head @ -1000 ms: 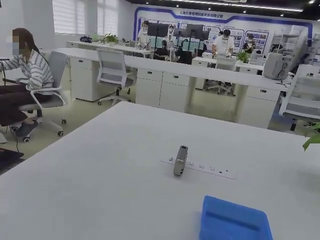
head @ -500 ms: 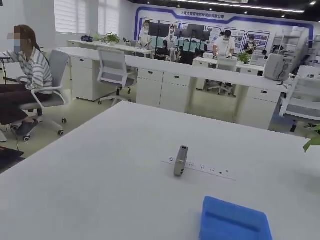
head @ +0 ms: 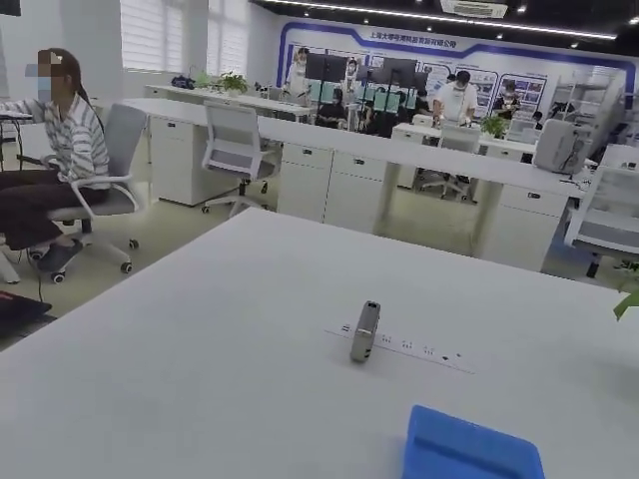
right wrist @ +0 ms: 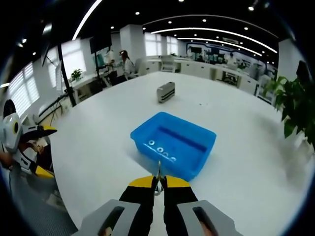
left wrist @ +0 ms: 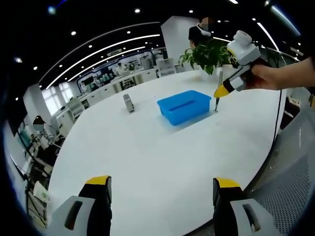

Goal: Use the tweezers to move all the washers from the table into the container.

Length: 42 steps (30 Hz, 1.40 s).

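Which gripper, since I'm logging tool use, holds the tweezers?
The right gripper, shut on the tweezers near the blue container; the left gripper is open and empty.

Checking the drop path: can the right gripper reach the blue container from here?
Probably yes. The right gripper, jaws shut on the tweezers, points straight at the open blue container, with nothing standing between them on the table.
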Tool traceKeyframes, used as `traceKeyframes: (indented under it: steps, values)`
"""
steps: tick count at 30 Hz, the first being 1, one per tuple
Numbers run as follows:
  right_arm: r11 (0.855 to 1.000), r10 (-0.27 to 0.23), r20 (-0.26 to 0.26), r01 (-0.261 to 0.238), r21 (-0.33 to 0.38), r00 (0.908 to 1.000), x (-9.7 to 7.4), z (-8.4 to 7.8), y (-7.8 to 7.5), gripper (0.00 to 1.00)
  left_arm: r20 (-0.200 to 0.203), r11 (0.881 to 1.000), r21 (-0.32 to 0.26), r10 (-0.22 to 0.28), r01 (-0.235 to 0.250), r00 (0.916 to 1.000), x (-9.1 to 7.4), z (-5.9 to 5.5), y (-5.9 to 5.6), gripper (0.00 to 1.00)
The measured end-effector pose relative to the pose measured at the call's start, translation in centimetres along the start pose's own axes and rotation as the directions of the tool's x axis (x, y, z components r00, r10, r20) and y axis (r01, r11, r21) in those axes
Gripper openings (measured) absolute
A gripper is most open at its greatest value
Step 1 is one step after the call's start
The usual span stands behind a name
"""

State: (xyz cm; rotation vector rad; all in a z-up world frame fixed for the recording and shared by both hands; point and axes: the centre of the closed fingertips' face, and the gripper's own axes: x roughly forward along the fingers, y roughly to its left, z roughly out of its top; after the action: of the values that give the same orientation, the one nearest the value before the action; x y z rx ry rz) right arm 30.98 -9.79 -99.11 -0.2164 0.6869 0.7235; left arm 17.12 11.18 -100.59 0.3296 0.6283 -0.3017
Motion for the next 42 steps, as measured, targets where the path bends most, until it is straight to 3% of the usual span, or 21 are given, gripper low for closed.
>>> traceKeyframes:
  steps: [13, 20, 26, 29, 42]
  values:
    - [0.999, -0.052, 0.062, 0.052, 0.001, 0.9967, -0.3, 2.8, -2.0, 0.02, -0.008, 1.0, -0.004, -0.004, 0.004, 1.0, 0.0, -0.1, -0.1, 0.86]
    - [0.997, -0.079, 0.091, 0.077, 0.029, 0.9927, 0.6, 4.1, -3.3, 0.02, -0.016, 1.0, -0.003, -0.01, 0.01, 0.9998, 0.1, -0.2, -0.1, 0.86]
    - [0.995, -0.093, 0.077, 0.092, 0.024, 0.9926, 1.6, 4.1, -3.8, 0.02, -0.025, 1.0, -0.001, -0.021, 0.021, 0.9995, 0.2, -0.4, -0.3, 0.86]
    - [0.994, -0.109, 0.058, 0.108, 0.016, 0.9923, 2.3, 3.7, -4.4, 0.02, -0.019, 0.999, -0.01, -0.031, 0.031, 0.9993, 0.2, -0.2, -0.5, 0.88]
    - [0.994, -0.11, -0.028, 0.11, 0.013, 0.9936, 5.1, 1.7, -5.9, 0.02, -0.054, 0.999, -0.004, -0.041, 0.041, 0.9977, 0.5, -0.8, -0.7, 0.88]
